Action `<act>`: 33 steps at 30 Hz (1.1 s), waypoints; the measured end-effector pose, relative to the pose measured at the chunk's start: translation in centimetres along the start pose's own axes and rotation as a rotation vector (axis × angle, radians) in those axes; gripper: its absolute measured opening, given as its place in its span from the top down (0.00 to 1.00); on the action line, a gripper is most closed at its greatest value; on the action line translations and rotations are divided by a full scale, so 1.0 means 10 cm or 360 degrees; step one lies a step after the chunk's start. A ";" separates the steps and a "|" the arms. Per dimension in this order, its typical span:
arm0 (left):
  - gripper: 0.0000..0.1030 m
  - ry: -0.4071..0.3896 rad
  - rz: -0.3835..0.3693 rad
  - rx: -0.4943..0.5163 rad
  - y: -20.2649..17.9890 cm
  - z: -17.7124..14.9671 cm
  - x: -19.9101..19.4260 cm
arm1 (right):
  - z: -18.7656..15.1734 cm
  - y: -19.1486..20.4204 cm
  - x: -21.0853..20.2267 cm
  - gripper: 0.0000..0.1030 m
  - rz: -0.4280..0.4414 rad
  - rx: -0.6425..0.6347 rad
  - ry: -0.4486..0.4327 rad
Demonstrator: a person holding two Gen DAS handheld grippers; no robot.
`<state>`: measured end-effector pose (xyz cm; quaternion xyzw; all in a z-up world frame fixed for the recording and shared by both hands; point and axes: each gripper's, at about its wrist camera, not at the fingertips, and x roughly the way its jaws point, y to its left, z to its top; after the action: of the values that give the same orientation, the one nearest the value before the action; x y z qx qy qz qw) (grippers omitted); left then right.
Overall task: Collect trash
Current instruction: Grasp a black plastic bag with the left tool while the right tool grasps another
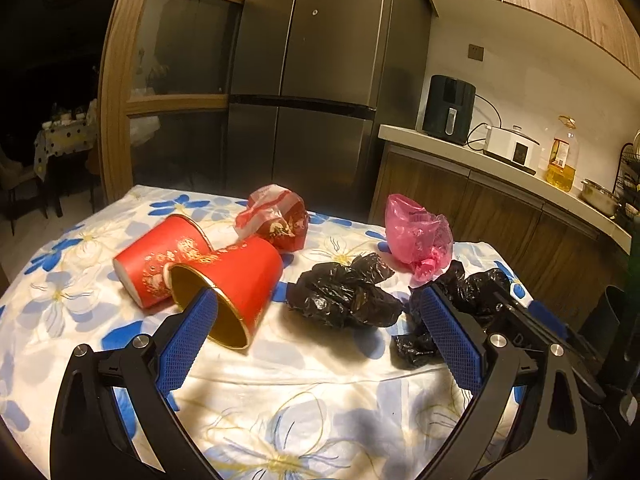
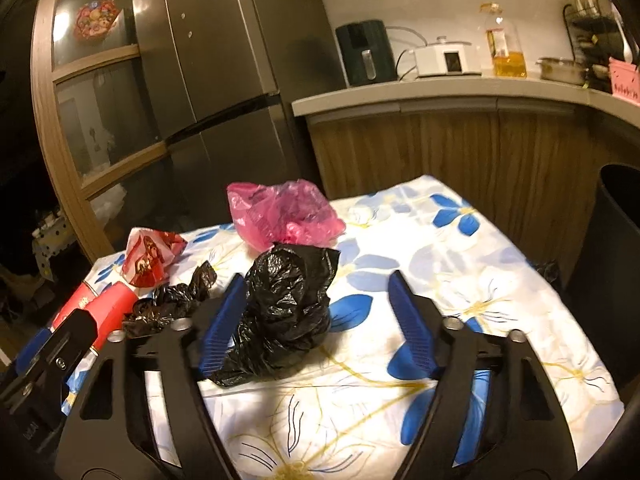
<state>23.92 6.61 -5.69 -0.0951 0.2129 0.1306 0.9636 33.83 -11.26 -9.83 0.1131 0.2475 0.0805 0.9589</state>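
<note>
Tbl (image 1: 304, 376): red cup (image 1: 224, 284) empty

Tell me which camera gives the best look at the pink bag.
The right wrist view: the pink bag sits near centre, whole, behind a black bag. The left wrist view shows it too, whole but off to the right.

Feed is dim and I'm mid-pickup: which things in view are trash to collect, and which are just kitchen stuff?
Trash:
red paper cups
red-and-white wrapper
pink plastic bag
black bag between the right claw's fingers
second black bag

Not trash:
oil bottle
air fryer
white cooker
</note>
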 end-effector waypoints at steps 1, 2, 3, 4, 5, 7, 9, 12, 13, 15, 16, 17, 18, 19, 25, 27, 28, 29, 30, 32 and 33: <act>0.06 0.0003 0.0001 0.0000 -0.01 0.00 0.02 | -0.01 0.00 0.03 0.46 0.0018 -0.0002 0.0025; 0.06 0.0008 0.0000 0.0007 -0.03 0.00 0.05 | -0.02 0.00 0.05 0.55 0.0033 -0.0002 0.0038; 0.06 0.0015 0.0001 0.0012 -0.04 -0.01 0.07 | -0.02 -0.01 0.06 0.65 0.0055 -0.0001 0.0049; 0.06 0.0021 0.0002 0.0013 -0.05 -0.01 0.09 | -0.02 -0.01 0.07 0.70 0.0072 -0.0002 0.0055; 0.06 0.0028 -0.0003 0.0012 -0.07 -0.02 0.11 | -0.02 -0.01 0.06 0.78 0.0090 -0.0005 0.0057; 0.06 0.0042 -0.0011 0.0009 -0.10 -0.02 0.13 | -0.02 -0.02 0.02 0.88 0.0116 -0.0016 0.0046; 0.08 0.0051 -0.0014 0.0011 -0.15 -0.03 0.16 | -0.02 -0.03 -0.04 0.93 0.0123 -0.0021 0.0025; 0.11 0.0076 -0.0022 0.0012 -0.23 -0.04 0.21 | 0.00 -0.08 -0.20 0.94 0.0113 -0.0022 -0.0035; 0.11 0.0084 -0.0016 0.0013 -0.26 -0.04 0.24 | 0.01 -0.10 -0.26 0.94 0.0104 -0.0026 -0.0059; 0.14 0.0095 -0.0007 0.0020 -0.30 -0.05 0.28 | 0.02 -0.14 -0.37 0.94 0.0093 -0.0030 -0.0096; 0.18 0.0106 0.0001 0.0027 -0.33 -0.05 0.31 | 0.03 -0.16 -0.42 0.94 0.0089 -0.0030 -0.0113; 0.20 0.0118 0.0006 0.0033 -0.35 -0.06 0.34 | 0.03 -0.18 -0.46 0.94 0.0087 -0.0030 -0.0122; 0.24 0.0141 0.0016 0.0043 -0.38 -0.06 0.38 | 0.04 -0.20 -0.51 0.94 0.0087 -0.0029 -0.0136; 0.28 0.0156 0.0022 0.0045 -0.39 -0.07 0.40 | 0.04 -0.21 -0.54 0.94 0.0087 -0.0028 -0.0146; 0.56 0.0266 0.0012 0.0030 -0.42 -0.10 0.57 | 0.05 -0.29 -0.73 0.94 0.0091 -0.0036 -0.0189; 0.70 0.0281 0.0008 0.0023 -0.42 -0.11 0.59 | 0.05 -0.30 -0.77 0.94 0.0092 -0.0042 -0.0200; 0.76 0.0288 0.0011 0.0021 -0.41 -0.11 0.60 | 0.05 -0.31 -0.79 0.94 0.0092 -0.0043 -0.0203; 0.79 0.0291 0.0010 0.0021 -0.42 -0.12 0.60 | 0.04 -0.32 -0.80 0.94 0.0093 -0.0044 -0.0204; 0.84 0.0295 0.0007 0.0020 -0.42 -0.12 0.60 | 0.04 -0.33 -0.82 0.94 0.0094 -0.0042 -0.0207; 0.87 0.0296 0.0000 0.0018 -0.42 -0.12 0.60 | 0.03 -0.34 -0.84 0.94 0.0093 -0.0040 -0.0212; 0.90 0.0297 -0.0005 0.0018 -0.42 -0.13 0.59 | 0.03 -0.35 -0.86 0.94 0.0091 -0.0039 -0.0215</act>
<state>29.83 3.63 -8.85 -0.1017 0.3022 0.1184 0.9404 26.90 -16.47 -6.52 0.1136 0.1778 0.1031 0.9720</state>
